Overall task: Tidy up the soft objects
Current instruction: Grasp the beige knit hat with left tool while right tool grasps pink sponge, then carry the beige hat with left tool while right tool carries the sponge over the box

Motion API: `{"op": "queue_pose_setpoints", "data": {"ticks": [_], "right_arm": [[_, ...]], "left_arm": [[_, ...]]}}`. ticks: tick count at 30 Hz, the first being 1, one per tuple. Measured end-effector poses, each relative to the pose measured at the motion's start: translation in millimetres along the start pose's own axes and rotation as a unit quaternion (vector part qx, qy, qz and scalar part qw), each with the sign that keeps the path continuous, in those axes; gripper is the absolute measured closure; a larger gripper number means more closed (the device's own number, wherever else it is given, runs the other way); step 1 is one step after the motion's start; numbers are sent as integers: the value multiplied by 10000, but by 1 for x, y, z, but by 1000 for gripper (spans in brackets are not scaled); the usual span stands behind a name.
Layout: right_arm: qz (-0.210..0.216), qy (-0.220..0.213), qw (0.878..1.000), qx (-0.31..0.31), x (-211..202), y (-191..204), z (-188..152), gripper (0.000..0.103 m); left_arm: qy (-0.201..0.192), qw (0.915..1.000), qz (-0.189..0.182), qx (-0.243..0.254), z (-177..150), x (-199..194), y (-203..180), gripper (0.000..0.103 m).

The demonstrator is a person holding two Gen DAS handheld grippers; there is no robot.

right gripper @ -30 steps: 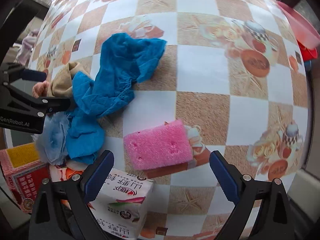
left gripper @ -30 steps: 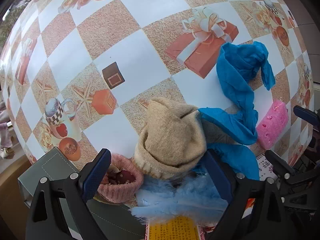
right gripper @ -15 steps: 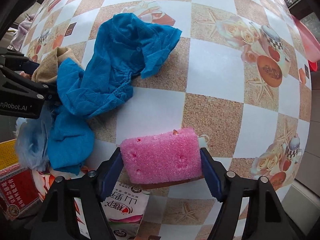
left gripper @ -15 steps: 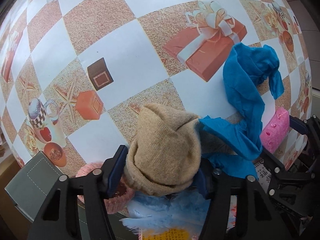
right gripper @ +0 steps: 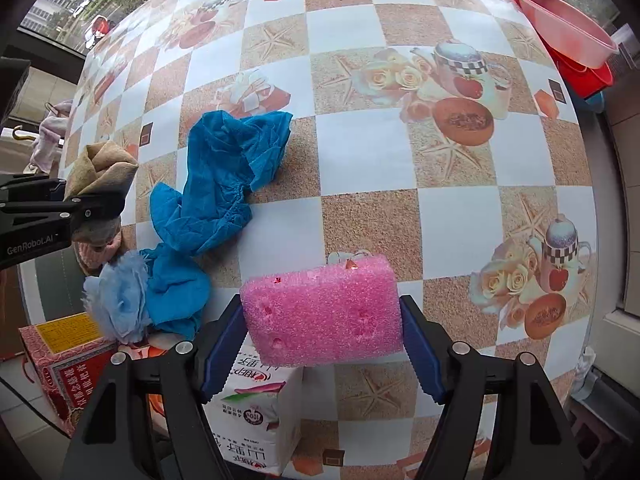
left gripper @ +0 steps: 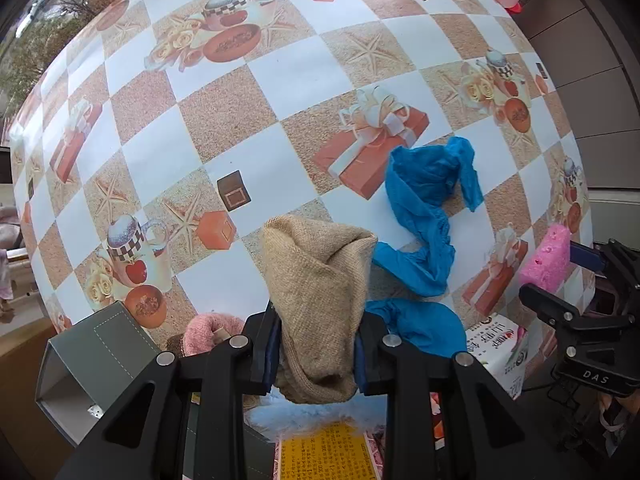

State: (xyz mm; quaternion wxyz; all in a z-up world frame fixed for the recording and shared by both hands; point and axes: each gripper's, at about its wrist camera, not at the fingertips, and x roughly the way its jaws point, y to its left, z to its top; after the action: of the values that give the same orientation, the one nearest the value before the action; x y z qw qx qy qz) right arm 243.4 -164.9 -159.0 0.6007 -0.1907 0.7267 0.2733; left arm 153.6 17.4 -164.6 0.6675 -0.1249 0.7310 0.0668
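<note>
Both grasps made, lift under way: left gripper (left gripper: 316,350) pinching the tan knit hat (left gripper: 320,276), right gripper (right gripper: 322,340) clamped on the pink sponge (right gripper: 324,314). Hat hanging bunched between the pads, raised off the checkered surface (left gripper: 256,76); sponge apparently raised too, held level, with a milk carton (right gripper: 256,404) showing beneath it. Left on the surface: crumpled blue cloth (right gripper: 224,184), a pale blue fluffy piece (right gripper: 120,300) just beside it, and something pink and knitted (left gripper: 208,330) near the grey open box (left gripper: 96,354).

Next, by judgement: carrying each piece to a resting place, probably the grey box for the hat, since it stands just to the left gripper's side. Calls for keeping the squeeze steady, as the hat droops and could drag the blue cloth lying near it; the sponge compresses easily, so no harder squeeze needed.

Against a second ago: both grippers then spread wide above their targets, hat and sponge lying flat. Half a second ago: fingers closing onto them. Now shut and raised, more of the surface in view.
</note>
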Motion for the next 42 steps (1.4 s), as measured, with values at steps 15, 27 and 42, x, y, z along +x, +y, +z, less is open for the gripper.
{"op": "queue_pose_setpoints", "data": {"ticks": [15, 27, 42], "right_arm": [[-1, -273, 9989, 383, -46, 15, -42, 28], [-138, -293, 9982, 501, -55, 35, -93, 28], [-41, -7, 10000, -48, -45, 110, -152, 28]], "left_arm": [[-698, 9967, -310, 286, -48, -71, -37, 72], [-971, 9889, -835, 757, -121, -101, -77, 72], [-1228, 9859, -1012, 512, -228, -114, -46, 72]]}}
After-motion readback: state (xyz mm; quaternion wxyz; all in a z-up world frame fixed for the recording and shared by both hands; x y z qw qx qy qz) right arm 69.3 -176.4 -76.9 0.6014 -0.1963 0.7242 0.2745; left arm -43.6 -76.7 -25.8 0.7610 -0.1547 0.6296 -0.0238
